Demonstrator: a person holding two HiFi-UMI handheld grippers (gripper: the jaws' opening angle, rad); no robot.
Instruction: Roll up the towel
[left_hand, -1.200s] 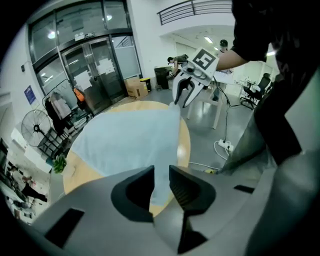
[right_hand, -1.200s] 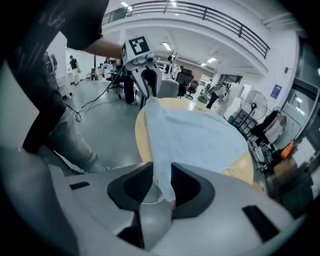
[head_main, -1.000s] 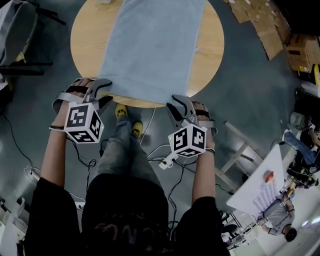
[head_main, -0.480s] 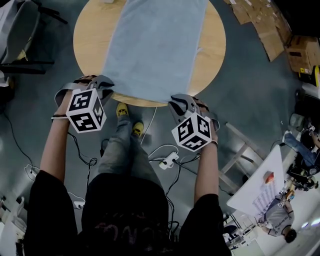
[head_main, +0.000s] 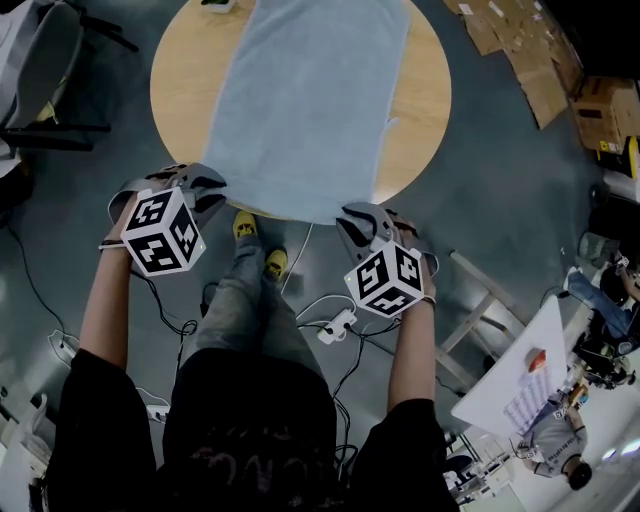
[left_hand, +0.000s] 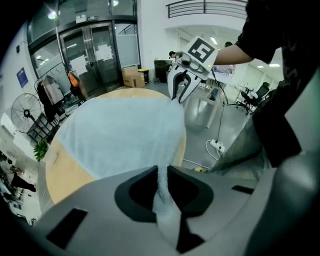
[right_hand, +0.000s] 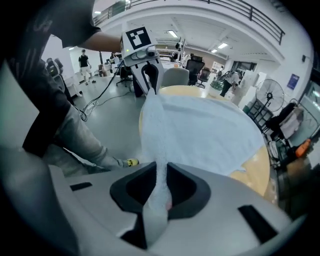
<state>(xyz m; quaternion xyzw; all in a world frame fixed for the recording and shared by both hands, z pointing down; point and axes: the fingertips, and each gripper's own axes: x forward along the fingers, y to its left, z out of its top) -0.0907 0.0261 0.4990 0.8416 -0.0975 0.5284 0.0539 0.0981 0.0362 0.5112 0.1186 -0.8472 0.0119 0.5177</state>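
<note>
At the near edge of the round table (head_main: 172, 95), the head view shows your left gripper (head_main: 203, 184) on the towel's near-left corner and your right gripper (head_main: 358, 216) on its near-right corner. The towel (head_main: 305, 100) lies flat down the middle of the table, reaching to the far edge, and its near hem just overhangs the near edge. Compared with a second ago your hands sit in nearly the same spots. Only the marker cubes have tipped a little.

From the left gripper view, the real change shows. The jaws have just been closing and then eased back slightly, and they now pinch a ridge of towel (left_hand: 125, 135) that runs up between the pads. The cloth rises from the table (left_hand: 65, 170) into the grip, so this corner is yours. Your other gripper (left_hand: 181, 92) shows across the hem, also on cloth.

Along the right gripper view it is the same story. These jaws have also been closing and easing back, and they now nip a fold of towel (right_hand: 200, 130) between the pads, with the left one (right_hand: 149, 75) holding the opposite corner.

Both near corners now look secured and nothing is rolled yet. You seem ready to turn the hem over toward the far edge, keeping both sides level so the roll starts straight.
</note>
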